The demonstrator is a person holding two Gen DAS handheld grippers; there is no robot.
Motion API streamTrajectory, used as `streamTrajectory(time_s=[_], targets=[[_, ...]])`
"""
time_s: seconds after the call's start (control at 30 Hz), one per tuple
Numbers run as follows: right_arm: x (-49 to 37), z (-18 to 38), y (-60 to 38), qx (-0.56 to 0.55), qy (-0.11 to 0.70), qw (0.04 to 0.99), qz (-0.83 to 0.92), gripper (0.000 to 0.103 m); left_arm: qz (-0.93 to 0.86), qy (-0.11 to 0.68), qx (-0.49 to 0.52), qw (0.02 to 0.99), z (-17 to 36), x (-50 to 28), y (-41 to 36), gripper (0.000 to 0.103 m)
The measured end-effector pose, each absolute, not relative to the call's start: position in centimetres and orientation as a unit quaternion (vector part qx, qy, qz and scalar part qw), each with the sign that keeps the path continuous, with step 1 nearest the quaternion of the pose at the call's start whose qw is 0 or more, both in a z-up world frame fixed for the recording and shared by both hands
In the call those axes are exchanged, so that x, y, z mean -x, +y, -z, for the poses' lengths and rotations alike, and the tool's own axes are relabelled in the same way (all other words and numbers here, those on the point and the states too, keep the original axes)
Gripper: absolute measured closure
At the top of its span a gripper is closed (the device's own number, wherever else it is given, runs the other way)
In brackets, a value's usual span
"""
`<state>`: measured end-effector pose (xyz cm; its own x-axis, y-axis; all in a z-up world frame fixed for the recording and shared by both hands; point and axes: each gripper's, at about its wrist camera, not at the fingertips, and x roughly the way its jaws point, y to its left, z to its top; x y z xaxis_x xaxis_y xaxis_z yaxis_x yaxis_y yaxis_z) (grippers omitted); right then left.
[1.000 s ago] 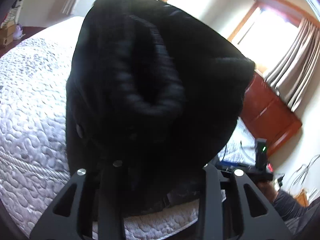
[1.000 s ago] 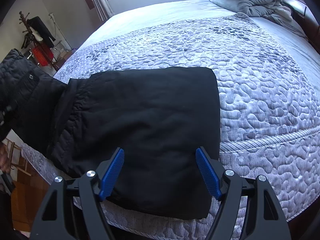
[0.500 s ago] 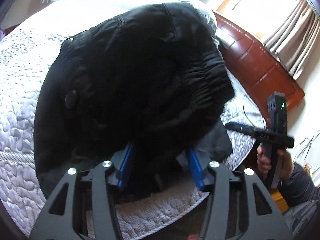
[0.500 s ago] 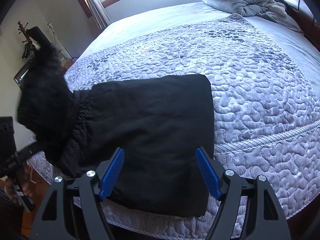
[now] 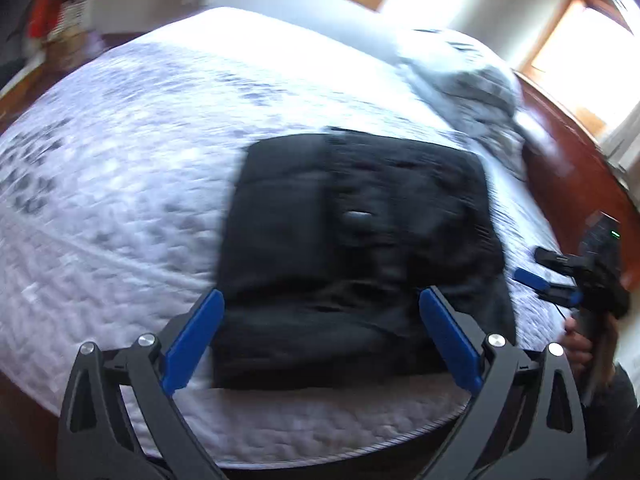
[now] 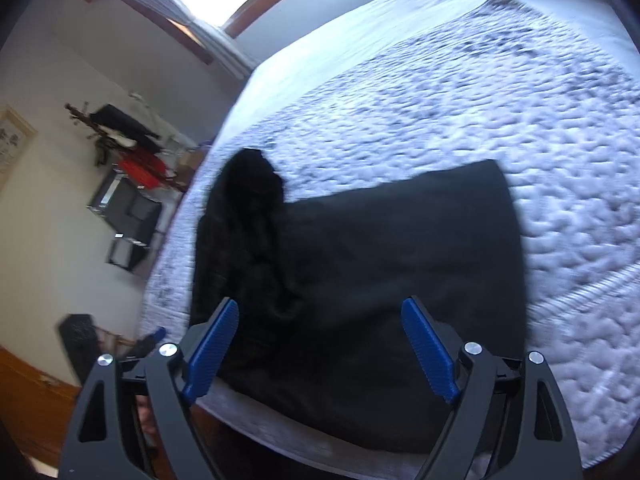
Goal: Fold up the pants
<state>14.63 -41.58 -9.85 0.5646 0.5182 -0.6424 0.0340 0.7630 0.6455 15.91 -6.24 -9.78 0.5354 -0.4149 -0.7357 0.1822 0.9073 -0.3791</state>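
Covering the bed, a white quilt bears black pants.

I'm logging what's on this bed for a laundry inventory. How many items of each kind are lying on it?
Black pants, folded: 1
Grey duvet, bunched at the head end: 1
Quilted bedspread: 1
Total: 3

both wrist views angled down, sharing pants
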Motion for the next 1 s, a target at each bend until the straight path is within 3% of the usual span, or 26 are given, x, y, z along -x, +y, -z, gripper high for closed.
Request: streamTrajectory(time_s=[0.23, 0.47, 1.0], targets=[[-18.3, 11.7, -39.9, -0.387, 0.456, 0.775, -0.204, 0.011, 0.100, 0.475, 0.190, 0.853, 10.2, -17.0, -0.5, 0.004], [-19.8, 13.6, -39.3, -0.413, 0.478, 0.746, -0.212, 0.011, 0.095, 0.487, 0.197, 0.845, 10.8, -16.9, 0.0, 0.004], [-23.3, 14.3, -34.7, -0.395, 0.500, 0.731, -0.244, 0.008, 0.086, 0.504, 0.209, 0.834, 11.7, -17.0, 0.7, 0.004]])
